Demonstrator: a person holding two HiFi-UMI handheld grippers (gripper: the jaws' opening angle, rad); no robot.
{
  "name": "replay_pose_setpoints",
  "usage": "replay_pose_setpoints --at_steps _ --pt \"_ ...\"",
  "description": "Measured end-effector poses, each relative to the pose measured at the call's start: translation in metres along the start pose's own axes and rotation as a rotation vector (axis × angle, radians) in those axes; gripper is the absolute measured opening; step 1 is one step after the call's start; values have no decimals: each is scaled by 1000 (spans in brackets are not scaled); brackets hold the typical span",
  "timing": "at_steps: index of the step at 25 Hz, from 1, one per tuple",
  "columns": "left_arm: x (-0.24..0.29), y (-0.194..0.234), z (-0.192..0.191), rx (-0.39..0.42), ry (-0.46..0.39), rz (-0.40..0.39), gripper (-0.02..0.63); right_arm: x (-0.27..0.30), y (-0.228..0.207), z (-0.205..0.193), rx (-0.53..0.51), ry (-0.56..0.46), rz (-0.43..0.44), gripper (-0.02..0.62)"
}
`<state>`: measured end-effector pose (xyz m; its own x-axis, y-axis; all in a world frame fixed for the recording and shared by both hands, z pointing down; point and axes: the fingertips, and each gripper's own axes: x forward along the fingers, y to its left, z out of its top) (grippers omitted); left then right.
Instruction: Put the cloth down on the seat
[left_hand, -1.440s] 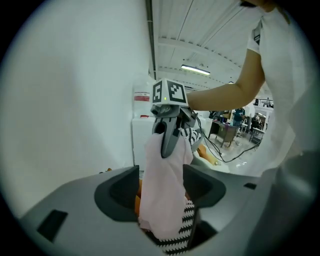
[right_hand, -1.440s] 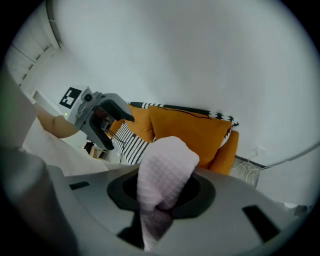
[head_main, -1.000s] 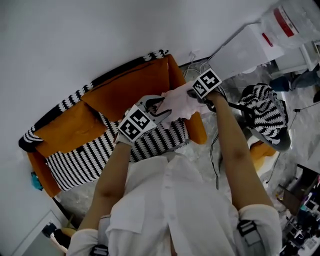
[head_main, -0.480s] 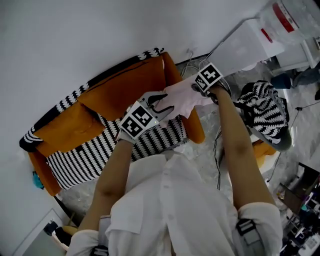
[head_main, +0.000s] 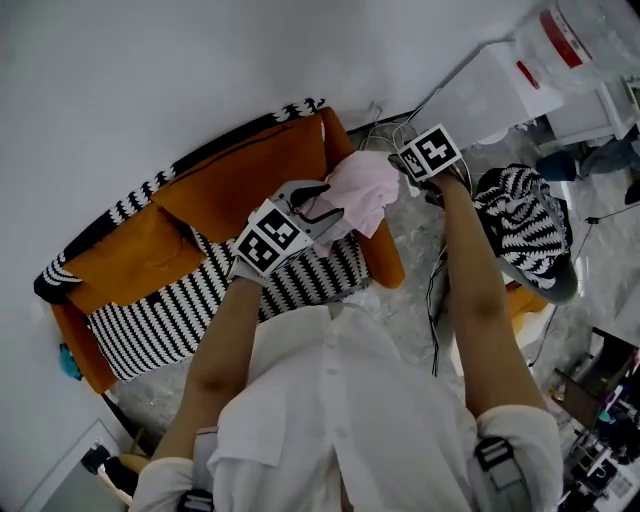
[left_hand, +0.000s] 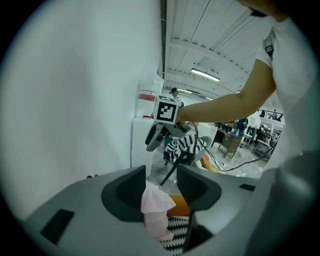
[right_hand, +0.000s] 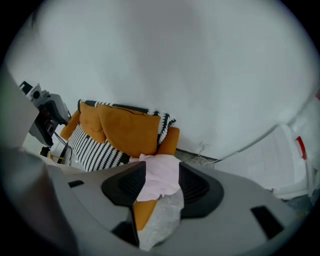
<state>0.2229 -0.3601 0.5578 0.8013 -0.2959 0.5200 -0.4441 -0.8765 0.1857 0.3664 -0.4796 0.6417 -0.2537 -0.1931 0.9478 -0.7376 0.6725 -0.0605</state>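
Note:
A pink cloth (head_main: 362, 192) hangs bunched over the right armrest (head_main: 388, 258) of an orange sofa with a black-and-white striped seat (head_main: 190, 312). My left gripper (head_main: 318, 205) is at the cloth's left edge. In the left gripper view the cloth (left_hand: 156, 210) hangs against one jaw of that gripper (left_hand: 161, 175), and a gap shows to the other jaw. My right gripper (head_main: 408, 166) stands right of the cloth, apart from it, jaws open. In the right gripper view the cloth (right_hand: 159, 180) lies beyond that gripper's (right_hand: 161, 172) jaws, over the armrest.
Orange back cushions (head_main: 240, 180) lean against the white wall. A striped round chair (head_main: 525, 225) stands right of the sofa. A white cabinet (head_main: 490, 90) and loose cables (head_main: 436, 290) lie on the pale floor beside the armrest.
The right gripper has let go of the cloth and drawn away to the right. The cloth, stretched between both grippers before, now hangs bunched by the left gripper.

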Motion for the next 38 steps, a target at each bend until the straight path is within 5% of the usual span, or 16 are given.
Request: replay_pose_setpoints --at_steps 10,23,33,38 --pt "-18 12 27 14 -82 73 204 -79 64 55 71 -533 80 207" --pt "-113 28 79 36 -327 308 126 -188 113 63 82 -1010 23 158" --pt "-223 22 86 110 -461 503 43 -262 131 56 42 -1197 -105 31" --pt "-277 30 72 73 -498 647 43 -270 136 60 27 -1204 -118 9"
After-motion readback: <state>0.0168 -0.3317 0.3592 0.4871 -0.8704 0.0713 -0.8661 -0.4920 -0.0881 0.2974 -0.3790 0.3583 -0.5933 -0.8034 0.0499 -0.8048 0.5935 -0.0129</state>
